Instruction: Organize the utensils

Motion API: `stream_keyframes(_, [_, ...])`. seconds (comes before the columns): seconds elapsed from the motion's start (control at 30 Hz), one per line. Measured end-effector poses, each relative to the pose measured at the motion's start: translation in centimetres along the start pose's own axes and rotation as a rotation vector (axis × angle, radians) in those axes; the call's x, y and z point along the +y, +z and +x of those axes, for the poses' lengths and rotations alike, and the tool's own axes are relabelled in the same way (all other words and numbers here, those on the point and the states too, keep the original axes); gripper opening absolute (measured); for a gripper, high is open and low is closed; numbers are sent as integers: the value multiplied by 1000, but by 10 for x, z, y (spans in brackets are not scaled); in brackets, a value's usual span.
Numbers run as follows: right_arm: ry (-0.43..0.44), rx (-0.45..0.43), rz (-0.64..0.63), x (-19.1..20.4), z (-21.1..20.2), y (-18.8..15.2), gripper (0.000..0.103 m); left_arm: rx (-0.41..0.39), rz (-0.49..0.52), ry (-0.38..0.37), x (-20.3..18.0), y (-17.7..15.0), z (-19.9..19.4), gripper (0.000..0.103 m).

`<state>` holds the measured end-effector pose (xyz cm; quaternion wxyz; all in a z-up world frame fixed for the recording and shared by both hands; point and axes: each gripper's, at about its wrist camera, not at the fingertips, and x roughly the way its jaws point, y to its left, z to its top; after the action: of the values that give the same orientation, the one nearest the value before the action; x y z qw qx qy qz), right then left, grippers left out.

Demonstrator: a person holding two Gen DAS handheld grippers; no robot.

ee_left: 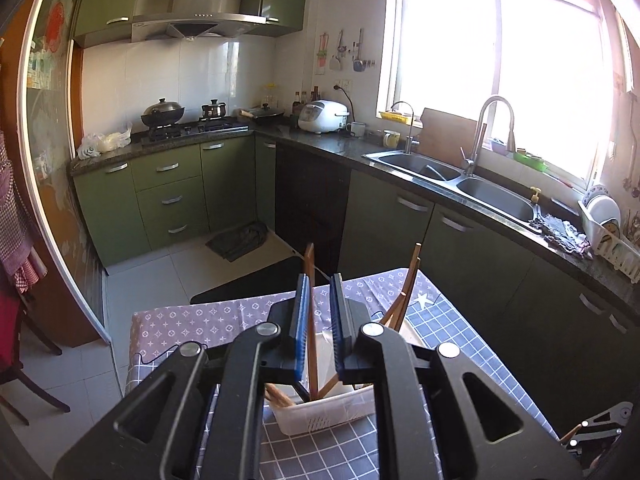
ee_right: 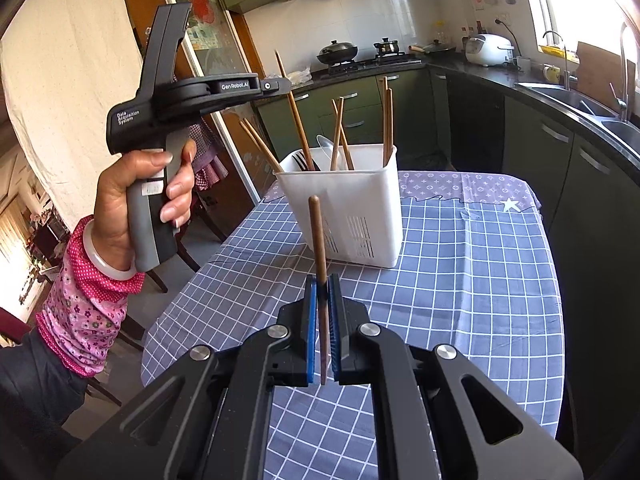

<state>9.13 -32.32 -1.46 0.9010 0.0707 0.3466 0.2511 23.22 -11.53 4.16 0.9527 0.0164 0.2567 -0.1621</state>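
A hand in a pink floral sleeve holds the left hand-held gripper raised over a white slotted plastic utensil caddy; its blue pads stand slightly apart, and a brown wooden chopstick rises between them, though I cannot tell whether they touch it. The caddy, holding more wooden chopsticks and a dark fork, stands on the table under a blue checked tablecloth. Nearer, the right hand-held gripper is clamped on one upright brown chopstick.
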Motion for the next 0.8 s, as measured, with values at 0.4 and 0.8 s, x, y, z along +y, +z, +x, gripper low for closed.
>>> stream_keyframes(0.4, [6,-147,-42,13,-43,71,7,-98,-65,-1,21,-72,-124,42])
stream_keyframes(0.8, [-82,-357,-40,12,-49,182,7,-178,-95,196,35,-157,-181,93])
